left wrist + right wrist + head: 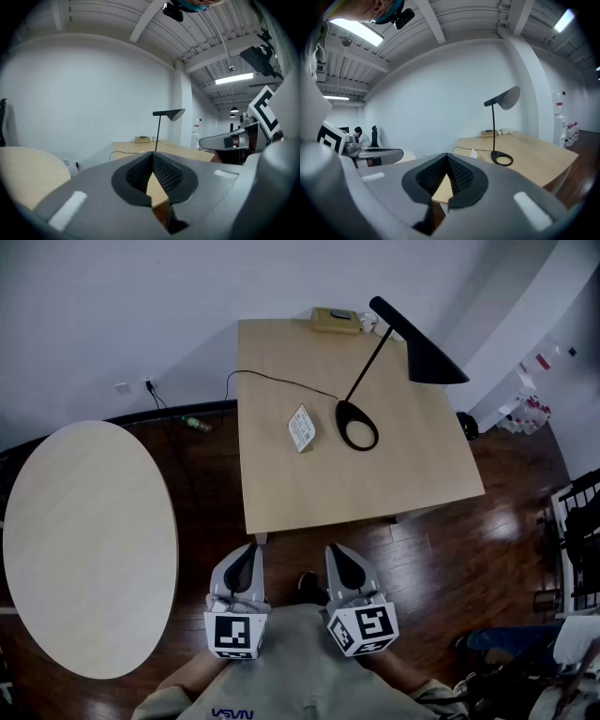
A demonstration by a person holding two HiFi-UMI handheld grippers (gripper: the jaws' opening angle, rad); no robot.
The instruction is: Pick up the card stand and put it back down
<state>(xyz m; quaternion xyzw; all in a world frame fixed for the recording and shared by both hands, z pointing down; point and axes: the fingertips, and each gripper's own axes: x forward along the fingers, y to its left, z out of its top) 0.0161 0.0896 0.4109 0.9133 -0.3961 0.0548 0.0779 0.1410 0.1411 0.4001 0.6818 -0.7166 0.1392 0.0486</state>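
Left gripper (246,568): jaws closed tip to tip, empty, short of the table (309,493).
Right gripper (343,566): closed, empty, beside the left.
Card stand (302,427): on the table, just beside the lamp's (427,360) base, well apart from both grippers.

Left gripper (249,554) and right gripper (339,556) point forward side by side, jaws closed on nothing.
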